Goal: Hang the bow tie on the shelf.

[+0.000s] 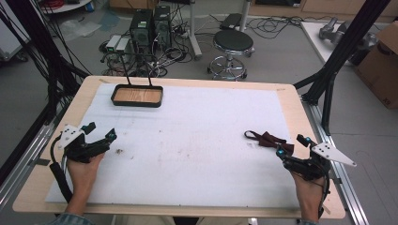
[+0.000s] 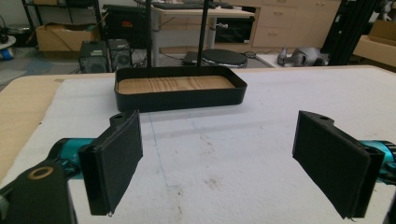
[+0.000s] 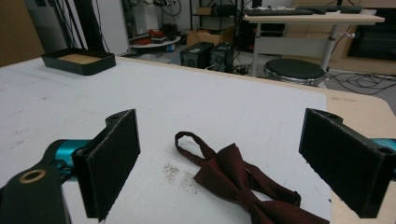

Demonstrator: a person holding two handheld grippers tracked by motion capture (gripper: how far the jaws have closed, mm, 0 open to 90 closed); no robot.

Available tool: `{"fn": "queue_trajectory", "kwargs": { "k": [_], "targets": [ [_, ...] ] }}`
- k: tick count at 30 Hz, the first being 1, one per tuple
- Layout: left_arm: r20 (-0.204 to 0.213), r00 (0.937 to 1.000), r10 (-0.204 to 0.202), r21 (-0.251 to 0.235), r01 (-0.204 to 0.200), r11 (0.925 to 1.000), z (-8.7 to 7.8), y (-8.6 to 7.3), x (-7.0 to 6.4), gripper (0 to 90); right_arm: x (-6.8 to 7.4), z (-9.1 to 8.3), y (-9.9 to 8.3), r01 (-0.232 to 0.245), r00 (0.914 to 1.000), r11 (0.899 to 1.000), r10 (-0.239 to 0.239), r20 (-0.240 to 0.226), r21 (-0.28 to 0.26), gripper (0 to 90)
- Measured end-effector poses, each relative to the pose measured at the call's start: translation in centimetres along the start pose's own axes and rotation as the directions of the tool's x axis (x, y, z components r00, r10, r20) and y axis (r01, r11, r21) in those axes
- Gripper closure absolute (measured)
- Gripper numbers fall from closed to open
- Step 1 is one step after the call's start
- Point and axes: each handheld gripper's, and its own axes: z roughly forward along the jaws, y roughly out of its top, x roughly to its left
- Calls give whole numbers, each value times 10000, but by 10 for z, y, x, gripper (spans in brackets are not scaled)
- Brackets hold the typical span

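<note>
Fingers spread on both grippers; black tray [image 1: 137, 96] holds nothing, bow tie [image 1: 268, 139] outside.

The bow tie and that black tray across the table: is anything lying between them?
No. In the high view, only bare white mat with faint stains separates the bow tie from the tray.

We find the white mat [image 1: 187, 140] open between us, blocked only by the far-left tray [image 1: 137, 95] and the bow tie [image 1: 270, 139] at right.

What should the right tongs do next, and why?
Probably ease the right tongs forward and down to straddle the bow tie: their jaws stand wide open just short of it, the tie lies flat on the white mat, untouched.
</note>
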Motion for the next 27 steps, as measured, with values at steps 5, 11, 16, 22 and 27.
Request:
{"fn": "queue_trajectory", "kwargs": {
  "k": [5,11,16,22,27],
  "targets": [
    [15,10000,7,8,-7,10000,1,0,0,163,0,0,0,-13,10000,10000,13,-6,14,115],
    [-3,10000,20,-33,-20,10000,-1,0,1,163,0,0,0,29,10000,10000,-29,25,1,116],
    [19,10000,28,-35,-28,10000,-2,0,1,163,1,0,0,-7,10000,10000,7,3,11,116],
    [8,10000,50,11,-50,10000,-1,-1,1,163,1,0,0,28,10000,10000,-28,-21,5,116],
    [42,10000,50,15,-50,10000,-1,-1,1,163,-2,3,0,24,9999,10000,-23,-127,92,117]
  ]
}}
